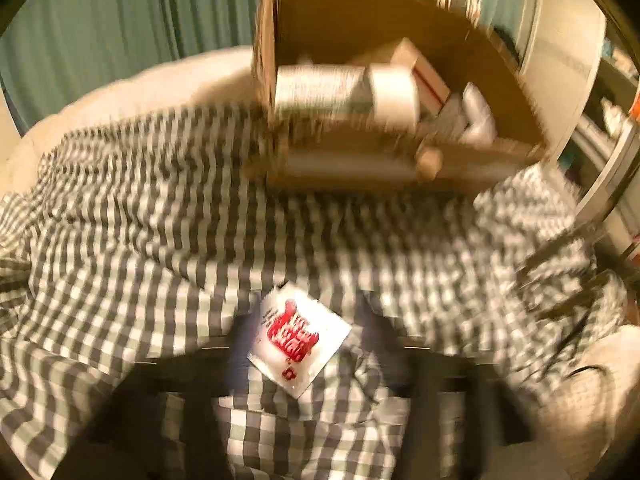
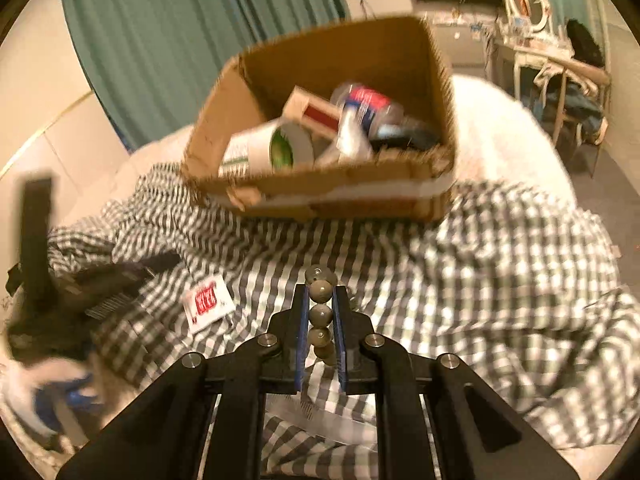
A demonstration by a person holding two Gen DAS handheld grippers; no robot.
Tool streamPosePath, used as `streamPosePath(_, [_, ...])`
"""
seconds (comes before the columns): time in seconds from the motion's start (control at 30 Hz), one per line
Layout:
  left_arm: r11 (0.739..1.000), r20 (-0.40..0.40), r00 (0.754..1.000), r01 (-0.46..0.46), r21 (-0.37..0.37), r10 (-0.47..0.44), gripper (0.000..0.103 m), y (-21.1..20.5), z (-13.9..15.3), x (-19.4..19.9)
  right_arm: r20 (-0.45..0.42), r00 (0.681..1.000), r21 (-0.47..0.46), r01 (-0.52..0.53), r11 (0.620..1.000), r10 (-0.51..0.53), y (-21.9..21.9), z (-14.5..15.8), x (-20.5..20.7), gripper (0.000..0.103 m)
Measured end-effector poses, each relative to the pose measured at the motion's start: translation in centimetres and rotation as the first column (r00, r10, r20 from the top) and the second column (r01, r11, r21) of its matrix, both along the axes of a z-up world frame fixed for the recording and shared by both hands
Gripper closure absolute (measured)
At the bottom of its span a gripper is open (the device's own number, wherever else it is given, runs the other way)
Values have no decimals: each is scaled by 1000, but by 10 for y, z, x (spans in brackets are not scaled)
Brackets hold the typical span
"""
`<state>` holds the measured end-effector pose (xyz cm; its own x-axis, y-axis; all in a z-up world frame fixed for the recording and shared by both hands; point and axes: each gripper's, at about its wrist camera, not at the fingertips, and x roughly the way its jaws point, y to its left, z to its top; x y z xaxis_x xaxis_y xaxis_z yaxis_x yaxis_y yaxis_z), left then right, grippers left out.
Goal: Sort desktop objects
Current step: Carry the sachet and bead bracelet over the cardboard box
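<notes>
A brown cardboard box (image 1: 400, 168) (image 2: 320, 196) stands on a checked cloth and holds tape rolls (image 2: 280, 148), a small carton, a bottle (image 2: 368, 108) and other items. My right gripper (image 2: 321, 300) is shut on a string of grey-green beads (image 2: 320, 314) and holds it above the cloth, short of the box. A white packet with red print (image 1: 298, 338) (image 2: 208, 304) lies flat on the cloth. My left gripper (image 1: 304, 344) is blurred, open, with its dark fingers either side of the packet. The left gripper also shows at the left of the right wrist view (image 2: 120, 284).
The grey-and-white checked cloth (image 1: 160, 240) (image 2: 480, 280) covers a white padded surface (image 2: 500, 128). Teal curtains (image 2: 180, 40) hang behind. A chair and a cluttered dressing table with a mirror (image 2: 528, 0) stand at the far right.
</notes>
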<state>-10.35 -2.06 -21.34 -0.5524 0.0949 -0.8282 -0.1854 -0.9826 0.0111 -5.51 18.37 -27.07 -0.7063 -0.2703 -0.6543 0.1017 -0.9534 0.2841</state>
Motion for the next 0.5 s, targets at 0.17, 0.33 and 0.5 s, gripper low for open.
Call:
streamPosePath(0.17, [999, 122, 992, -13, -50, 19, 34, 5, -34, -17, -79, 997, 3, 19, 1000, -19, 7, 36, 8, 92])
streamPosePath(0.33, [1000, 172, 985, -17, 21, 13, 85, -2, -43, -22, -148, 989, 6, 14, 1000, -13, 9, 69, 10, 92])
streamPosePath(0.5, [998, 76, 996, 34, 60, -38, 93, 2, -9, -6, -201, 980, 7, -2, 1000, 3, 6, 95, 16, 92])
